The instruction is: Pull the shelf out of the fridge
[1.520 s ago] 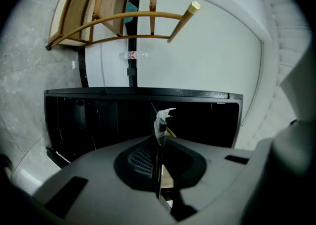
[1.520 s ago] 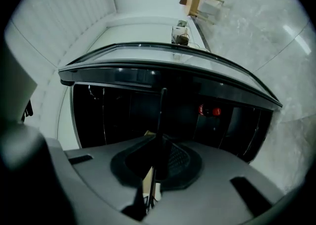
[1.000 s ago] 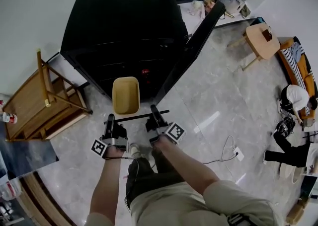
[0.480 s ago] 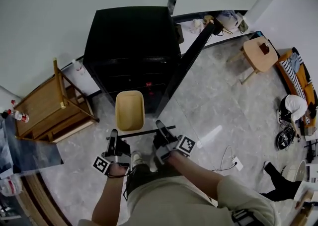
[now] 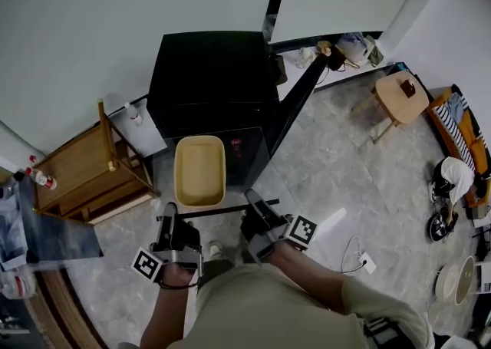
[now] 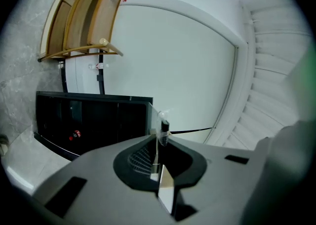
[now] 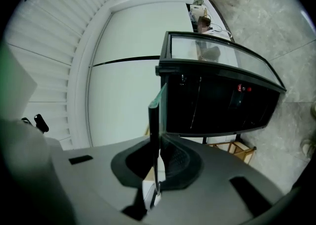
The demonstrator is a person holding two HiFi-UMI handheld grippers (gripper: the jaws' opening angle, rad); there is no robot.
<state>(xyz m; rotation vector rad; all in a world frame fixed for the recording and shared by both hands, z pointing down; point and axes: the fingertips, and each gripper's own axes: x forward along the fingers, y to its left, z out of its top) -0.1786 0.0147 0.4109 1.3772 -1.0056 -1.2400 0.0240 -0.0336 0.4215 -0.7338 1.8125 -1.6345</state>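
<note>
The glass shelf [image 5: 220,208] is out of the fridge, held level in front of it, its dark front bar running across between the two grippers; the left gripper [image 5: 169,211] is clamped on the bar's left end and the right gripper [image 5: 254,200] on its right end, each with its jaws closed tight on the thin pane (both gripper views show the glass edge-on, pinched between the pads); the pane reaches from the bar toward the black fridge [image 5: 211,71], whose door [image 5: 298,102] stands open to the right; a yellow tub [image 5: 200,171] shows within the shelf's outline, and whether it sits on the glass or lies under it cannot be told; the person's forearms come up from the bottom of the head view; a wooden rack [image 5: 84,179] lies tipped on the grey marble floor [image 5: 360,179] left of the fridge; a round wooden stool [image 5: 399,94] stands well apart at the right.
</note>
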